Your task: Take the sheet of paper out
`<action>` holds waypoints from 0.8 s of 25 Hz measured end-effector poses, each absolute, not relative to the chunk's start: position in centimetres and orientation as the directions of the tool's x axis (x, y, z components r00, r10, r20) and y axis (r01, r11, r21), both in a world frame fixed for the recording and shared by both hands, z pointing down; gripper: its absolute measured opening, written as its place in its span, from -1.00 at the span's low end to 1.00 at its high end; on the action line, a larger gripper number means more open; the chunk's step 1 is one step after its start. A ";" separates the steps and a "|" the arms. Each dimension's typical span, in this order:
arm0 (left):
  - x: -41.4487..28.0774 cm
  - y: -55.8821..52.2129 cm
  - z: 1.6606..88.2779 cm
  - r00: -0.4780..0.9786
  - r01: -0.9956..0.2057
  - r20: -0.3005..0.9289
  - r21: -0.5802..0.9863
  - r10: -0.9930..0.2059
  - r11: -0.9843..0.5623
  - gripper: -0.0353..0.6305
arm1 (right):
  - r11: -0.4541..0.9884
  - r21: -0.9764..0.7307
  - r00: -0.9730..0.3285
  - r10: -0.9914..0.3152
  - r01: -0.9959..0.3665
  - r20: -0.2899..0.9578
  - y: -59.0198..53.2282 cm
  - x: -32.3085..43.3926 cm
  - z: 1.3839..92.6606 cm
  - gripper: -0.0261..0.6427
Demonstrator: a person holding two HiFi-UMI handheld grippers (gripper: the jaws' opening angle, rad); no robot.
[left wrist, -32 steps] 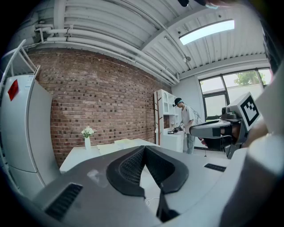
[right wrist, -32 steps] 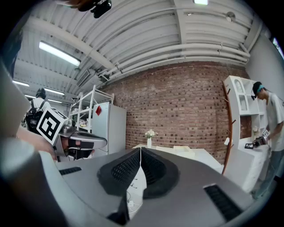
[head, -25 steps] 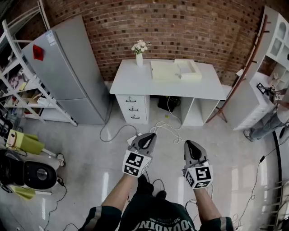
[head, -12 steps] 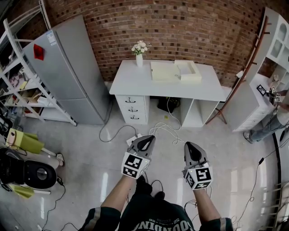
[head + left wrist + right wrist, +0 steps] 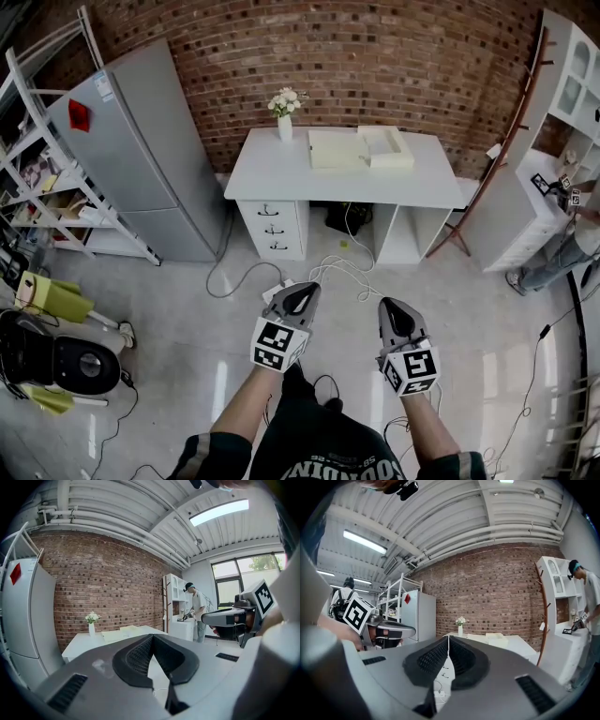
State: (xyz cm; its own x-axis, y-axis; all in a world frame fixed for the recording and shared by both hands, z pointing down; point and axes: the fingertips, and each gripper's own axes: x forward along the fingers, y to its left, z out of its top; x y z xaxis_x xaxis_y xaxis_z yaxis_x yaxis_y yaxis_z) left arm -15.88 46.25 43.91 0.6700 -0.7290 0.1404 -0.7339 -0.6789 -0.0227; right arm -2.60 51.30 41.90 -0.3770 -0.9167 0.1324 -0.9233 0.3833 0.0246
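Note:
A white desk [image 5: 281,173] stands against the brick wall across the room. On its top lie a pale flat folder or sheet [image 5: 336,148] and a cream box [image 5: 388,148] beside it. My left gripper [image 5: 306,292] and right gripper [image 5: 393,307] are held side by side over the floor, well short of the desk, both pointing at it. Each is shut with nothing between its jaws. In the left gripper view the desk [image 5: 82,641] shows far off past the shut left gripper [image 5: 152,638]; the right gripper view shows the desk [image 5: 520,644] beyond the shut right gripper [image 5: 448,639].
A vase of white flowers [image 5: 285,110] stands at the desk's back left. A grey fridge [image 5: 141,150] and metal shelves [image 5: 47,178] are left. White cabinets [image 5: 553,178] and a person [image 5: 572,234] are right. Cables [image 5: 328,267] trail over the floor.
Both grippers have barely shifted. The whole view has slid slightly, with the desk a touch further left in the picture.

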 end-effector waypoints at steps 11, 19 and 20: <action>-15.1 46.2 44.0 0.668 -0.733 0.150 -0.036 -0.729 -0.679 -0.86 | 0.387 0.016 -0.383 -0.915 -0.922 0.125 51.3 -2.1 42.0 -0.72; -14.0 43.3 44.3 0.687 -0.714 0.151 -0.041 -0.711 -0.699 -0.86 | 0.378 0.009 -0.374 -0.919 -0.926 0.126 48.5 -1.5 42.3 -0.72; -13.8 42.8 44.4 0.689 -0.713 0.150 -0.040 -0.709 -0.700 -0.86 | 0.378 0.008 -0.374 -0.919 -0.926 0.128 48.0 -1.4 42.4 -0.72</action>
State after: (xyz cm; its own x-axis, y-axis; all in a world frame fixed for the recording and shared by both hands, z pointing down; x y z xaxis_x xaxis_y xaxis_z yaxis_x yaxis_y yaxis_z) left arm -13.81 42.77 44.42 0.6887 -0.7094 0.1498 -0.7127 -0.7004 -0.0401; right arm -1.38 48.05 42.42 -0.3739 -0.9187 0.1276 -0.9258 0.3779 0.0083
